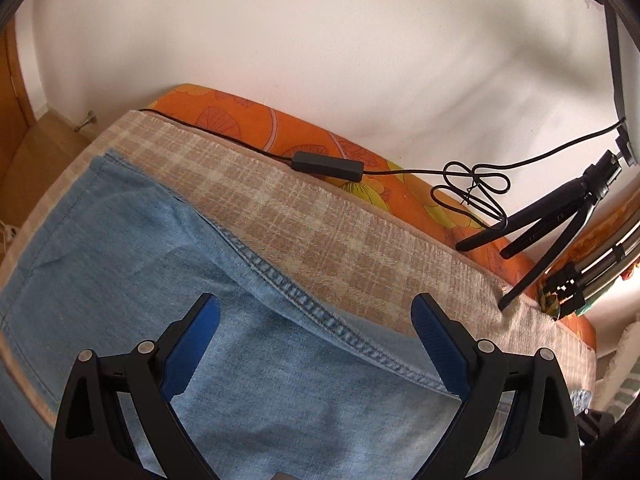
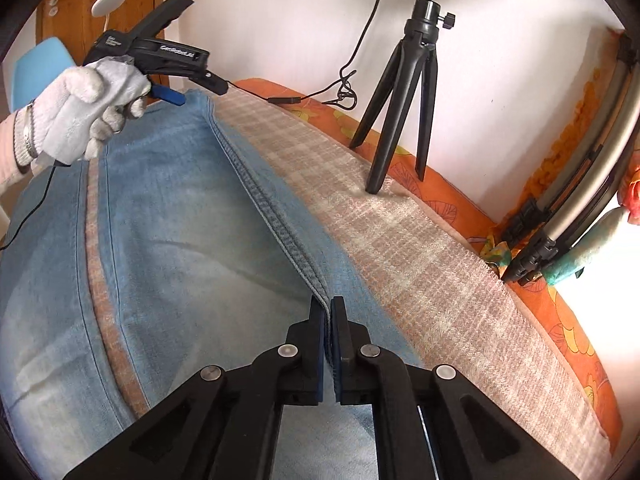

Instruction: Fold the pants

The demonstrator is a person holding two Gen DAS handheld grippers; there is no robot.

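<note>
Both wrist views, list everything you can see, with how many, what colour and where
Jeans: one pair, light blue, spread on the blanket, thick seam facing the wall.
Blanket: one, beige plaid, under the jeans.
Sheet: one, orange floral, along the wall side.
Small tripod: one, black, one foot on the blanket, near the wall.
Cable with inline box: one, black, along the blanket's far edge.
Larger folded tripod: one, silver and black, in the right corner.
Door: one, wooden, far left.
Left gripper: black with blue pads, open above the jeans.
Gloved left hand: one, white glove, holding the left gripper.
Right gripper: black, shut on the jeans seam.
</note>
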